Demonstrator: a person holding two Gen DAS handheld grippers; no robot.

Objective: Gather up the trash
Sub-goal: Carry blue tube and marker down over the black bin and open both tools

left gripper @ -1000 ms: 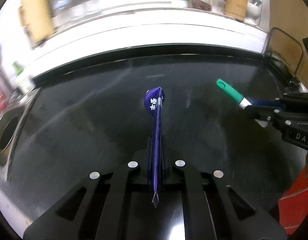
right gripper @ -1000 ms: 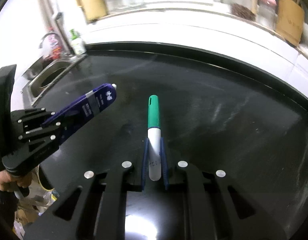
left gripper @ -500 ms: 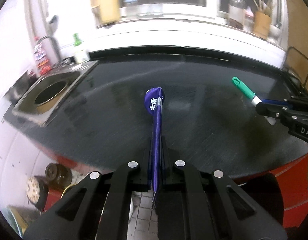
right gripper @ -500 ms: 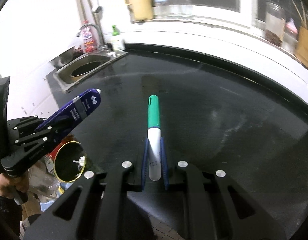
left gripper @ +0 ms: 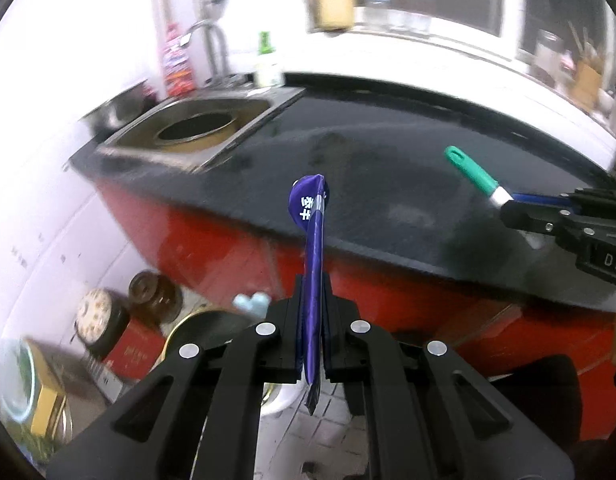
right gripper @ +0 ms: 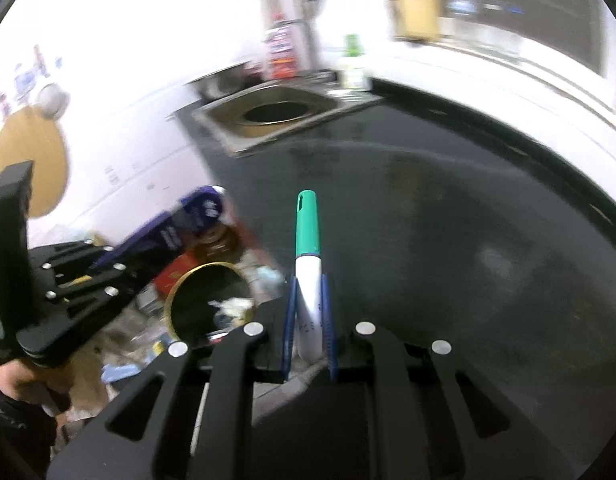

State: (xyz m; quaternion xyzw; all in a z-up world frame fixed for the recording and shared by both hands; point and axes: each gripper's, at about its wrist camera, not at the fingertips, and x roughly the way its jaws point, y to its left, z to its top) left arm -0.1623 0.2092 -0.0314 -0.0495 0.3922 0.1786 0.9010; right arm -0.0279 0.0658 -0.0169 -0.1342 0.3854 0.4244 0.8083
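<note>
My left gripper [left gripper: 312, 312] is shut on a flat purple wrapper [left gripper: 312, 248] with white print, held edge-on off the front-left corner of the black counter [left gripper: 387, 184]. It shows in the right wrist view [right gripper: 164, 236] at the left. My right gripper [right gripper: 309, 312] is shut on a white marker with a green cap [right gripper: 306, 248] above the counter's front edge; the marker also shows in the left wrist view [left gripper: 473, 176]. A gold-rimmed trash bin [right gripper: 210, 300] with scraps inside stands on the floor below, partly hidden by my left gripper [left gripper: 196, 328].
A steel sink [left gripper: 192, 132] is set in the counter's left end, with a faucet and bottles behind it. The counter front is red [left gripper: 228, 236]. Tins and boxes [left gripper: 104, 320] crowd the floor by the bin. Jars line the back ledge.
Both grippers have drawn back and swung left off the counter toward the floor. The sink, red counter front and the trash bin have come into view. Both grips are unchanged.
</note>
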